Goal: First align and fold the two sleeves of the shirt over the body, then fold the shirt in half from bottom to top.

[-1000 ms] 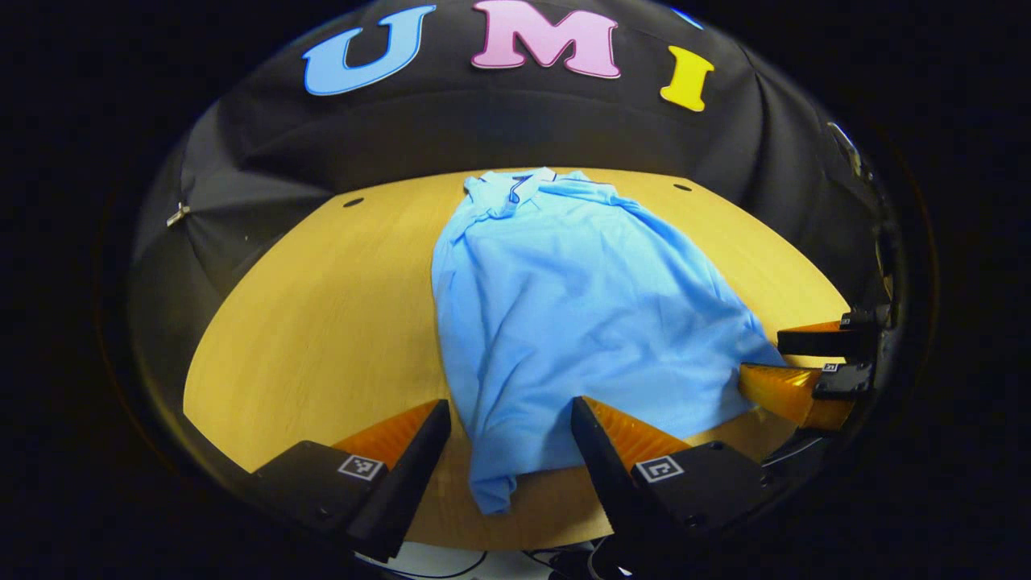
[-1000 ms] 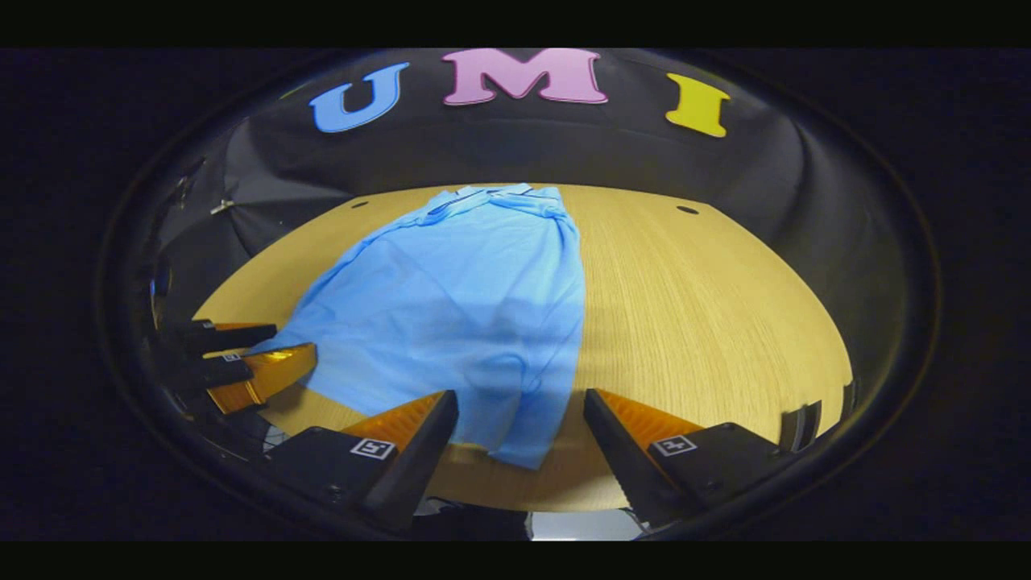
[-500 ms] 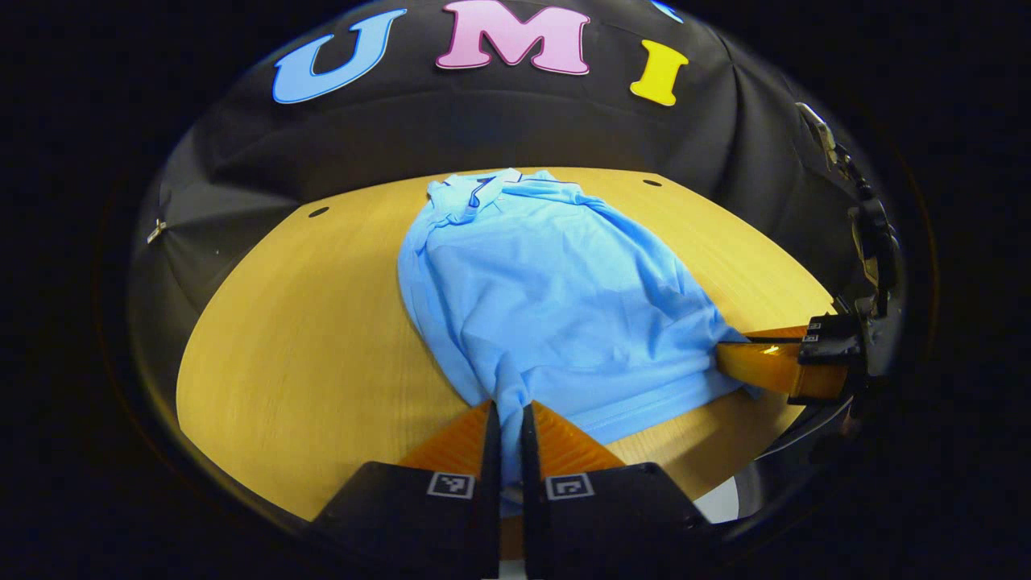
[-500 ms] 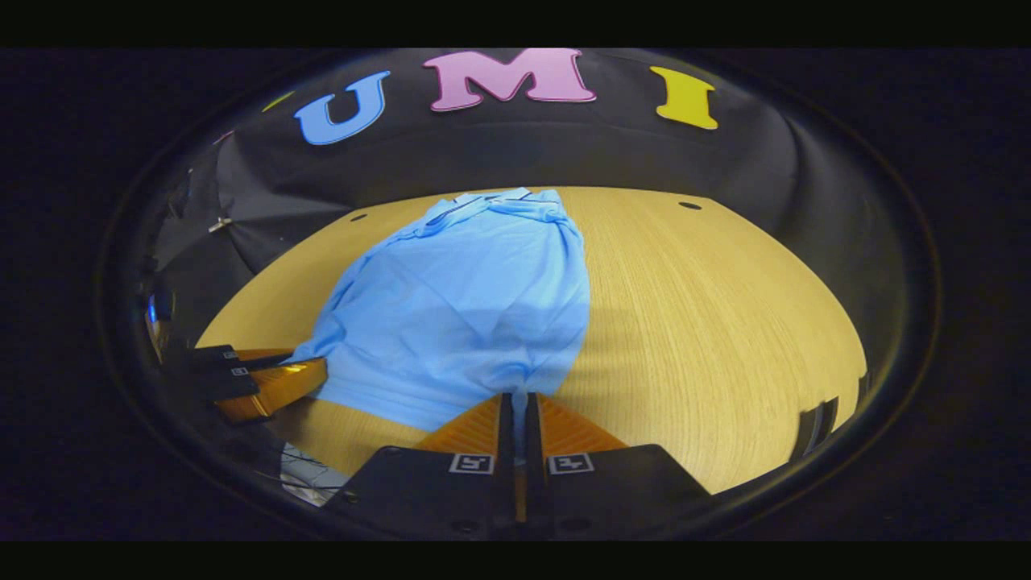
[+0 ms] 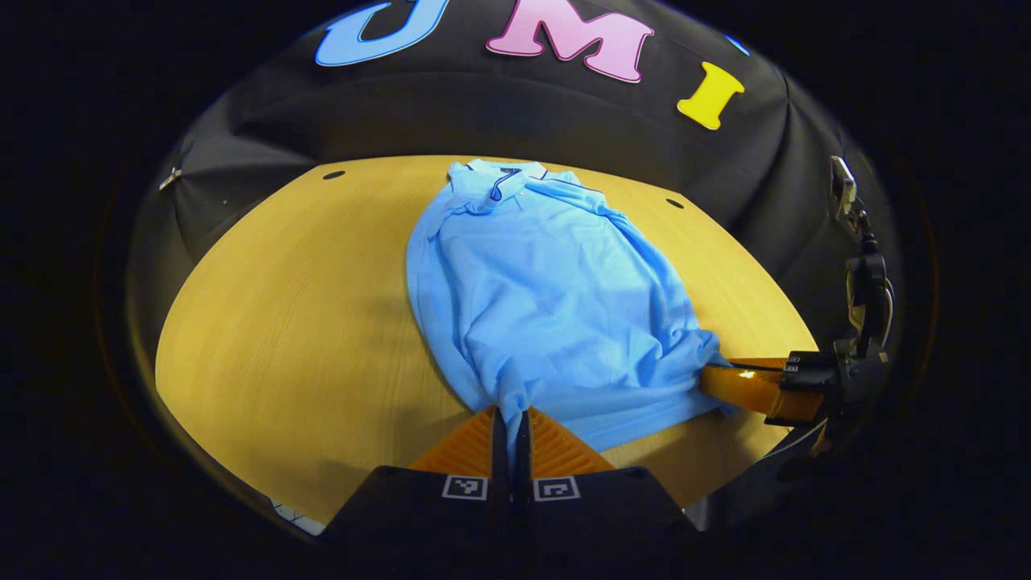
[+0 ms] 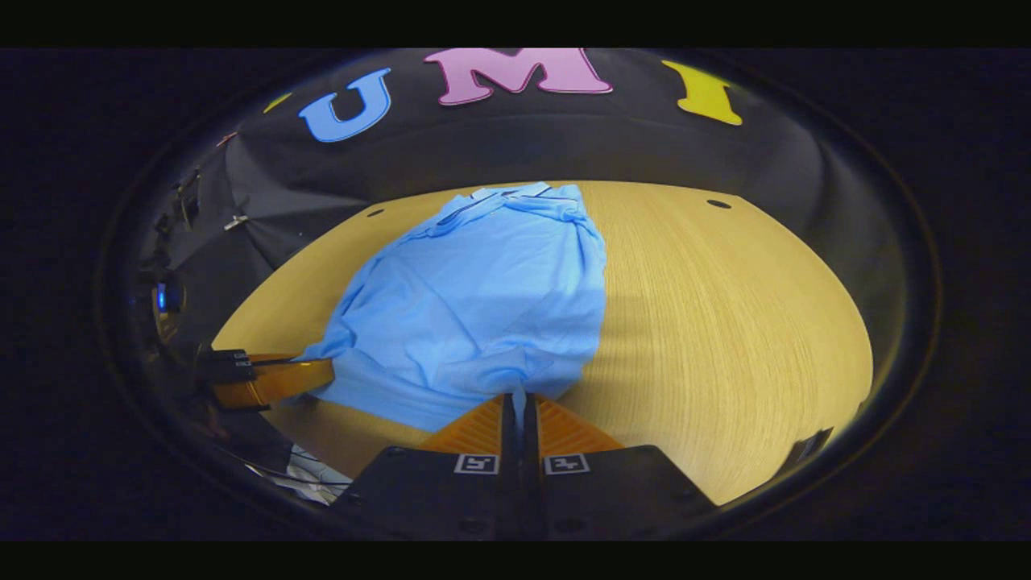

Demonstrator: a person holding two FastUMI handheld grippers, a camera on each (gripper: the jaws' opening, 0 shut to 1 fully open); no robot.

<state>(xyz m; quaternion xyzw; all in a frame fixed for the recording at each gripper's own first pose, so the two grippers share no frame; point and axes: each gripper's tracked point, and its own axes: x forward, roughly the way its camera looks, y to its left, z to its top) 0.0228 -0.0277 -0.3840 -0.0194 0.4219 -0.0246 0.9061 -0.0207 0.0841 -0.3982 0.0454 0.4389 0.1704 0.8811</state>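
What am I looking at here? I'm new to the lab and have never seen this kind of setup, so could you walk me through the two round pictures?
There is no robot arm here. A person holds a pair of tongs in each hand, and a wide-angle camera rides on each one, looking forward along its two fingers.

In the left gripper view, the left tongs sit at the bottom; in the right gripper view, the right tongs do. Each view also catches the other tongs off to one side.

On the wooden table lies a light blue polo shirt, collar at the far end, already narrowed with its sleeves folded in. Both tongs are shut on the shirt's near edge, one at each bottom corner, which looks like the start of folding it in half from bottom to top.
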